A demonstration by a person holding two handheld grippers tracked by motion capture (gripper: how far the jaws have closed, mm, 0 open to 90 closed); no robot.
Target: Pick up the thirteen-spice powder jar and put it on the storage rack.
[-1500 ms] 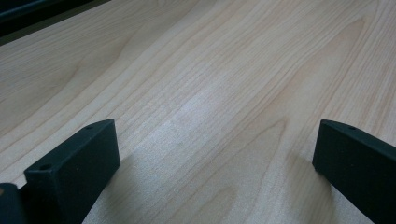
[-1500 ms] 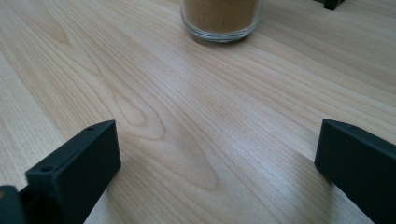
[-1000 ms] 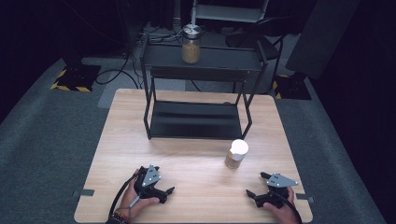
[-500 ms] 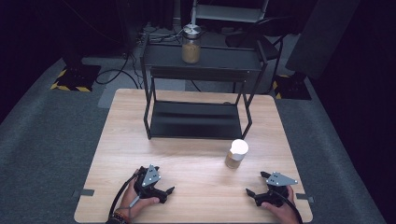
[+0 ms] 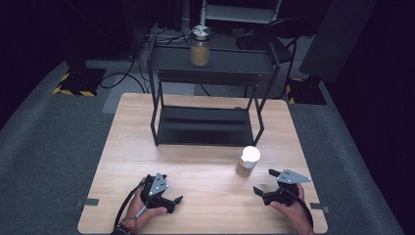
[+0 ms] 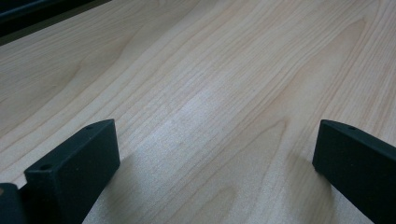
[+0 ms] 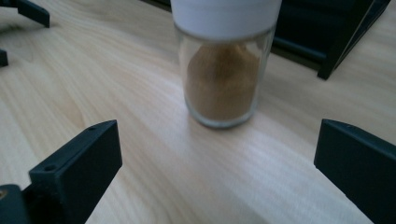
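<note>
The high camera sits above the person's side, looking forward and down across the whole counter [image 5: 195, 161] to the black shelf rack [image 5: 208, 98] beyond. The left tongs [image 6: 210, 158] camera rides low, skimming bare wood at close range between its own spread jaws. The right tongs [image 7: 215, 163] camera sits just as low, facing the white-capped spice jar [image 7: 223, 65] from near; that jar [image 5: 247, 161] and a rack leg [image 7: 345, 39] also appear from above.

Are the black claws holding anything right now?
No, nothing. The left gripper is open over bare wooden table. The right gripper is open too, and the white-lidded glass jar of brown powder stands ahead, untouched.
</note>
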